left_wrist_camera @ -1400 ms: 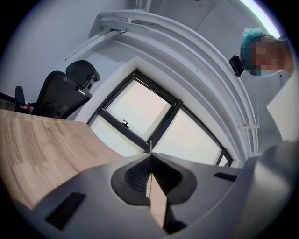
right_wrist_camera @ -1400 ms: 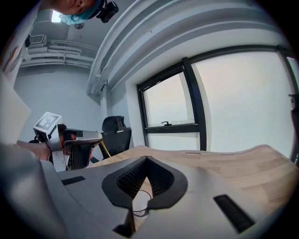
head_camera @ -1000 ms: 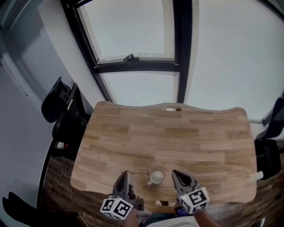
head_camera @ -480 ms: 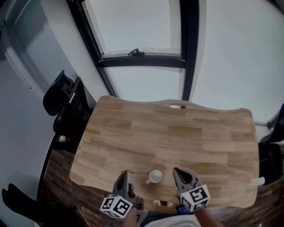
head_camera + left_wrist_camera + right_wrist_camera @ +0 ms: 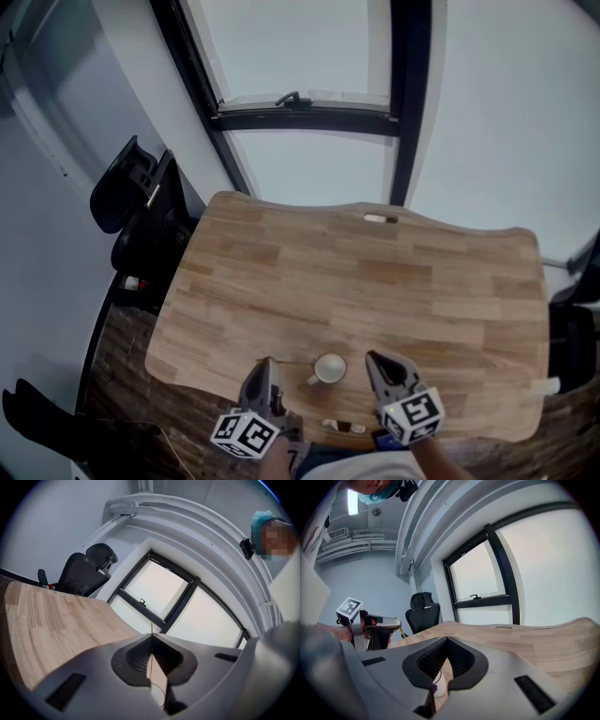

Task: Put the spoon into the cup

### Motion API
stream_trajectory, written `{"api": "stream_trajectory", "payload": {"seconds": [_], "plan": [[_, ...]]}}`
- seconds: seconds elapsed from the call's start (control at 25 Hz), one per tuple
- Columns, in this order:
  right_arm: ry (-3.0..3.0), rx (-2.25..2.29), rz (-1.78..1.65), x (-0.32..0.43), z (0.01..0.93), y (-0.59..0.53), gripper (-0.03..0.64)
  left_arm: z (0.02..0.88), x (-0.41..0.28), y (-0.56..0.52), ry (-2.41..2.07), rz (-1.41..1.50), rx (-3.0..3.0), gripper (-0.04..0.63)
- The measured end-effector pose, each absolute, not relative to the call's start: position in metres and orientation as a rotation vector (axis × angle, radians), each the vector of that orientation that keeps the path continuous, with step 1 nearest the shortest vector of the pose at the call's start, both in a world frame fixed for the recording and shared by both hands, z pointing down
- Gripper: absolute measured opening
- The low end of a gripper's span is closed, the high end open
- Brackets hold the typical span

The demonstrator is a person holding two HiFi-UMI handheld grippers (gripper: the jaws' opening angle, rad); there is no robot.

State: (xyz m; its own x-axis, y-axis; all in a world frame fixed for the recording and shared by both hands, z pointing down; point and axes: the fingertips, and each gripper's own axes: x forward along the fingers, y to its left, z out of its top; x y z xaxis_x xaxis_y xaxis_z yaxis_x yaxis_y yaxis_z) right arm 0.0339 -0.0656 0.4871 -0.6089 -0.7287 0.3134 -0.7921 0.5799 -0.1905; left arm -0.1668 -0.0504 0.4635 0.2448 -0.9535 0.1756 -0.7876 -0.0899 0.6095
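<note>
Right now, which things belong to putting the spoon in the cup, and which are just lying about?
Job: spoon, clamped in left tongs; white cup; wooden table.
Lying about: black office chair; shut, empty right tongs.

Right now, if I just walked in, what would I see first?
A big wooden table fills the middle, in front of a wide window with black frames. Near the table's front edge stands a small white cup, with the left gripper and the right gripper on either side of it. The left gripper pinches a thin spoon.
</note>
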Motion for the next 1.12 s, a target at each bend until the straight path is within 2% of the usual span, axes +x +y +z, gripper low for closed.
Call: {"api": "stream_trajectory", "payload": {"seconds": [1.12], "plan": [[-2.589, 1.281, 0.482, 0.033, 0.494, -0.062, -0.003, 0.482, -0.166, -0.046, -1.555, -0.320, 1.891, 0.003]]}}
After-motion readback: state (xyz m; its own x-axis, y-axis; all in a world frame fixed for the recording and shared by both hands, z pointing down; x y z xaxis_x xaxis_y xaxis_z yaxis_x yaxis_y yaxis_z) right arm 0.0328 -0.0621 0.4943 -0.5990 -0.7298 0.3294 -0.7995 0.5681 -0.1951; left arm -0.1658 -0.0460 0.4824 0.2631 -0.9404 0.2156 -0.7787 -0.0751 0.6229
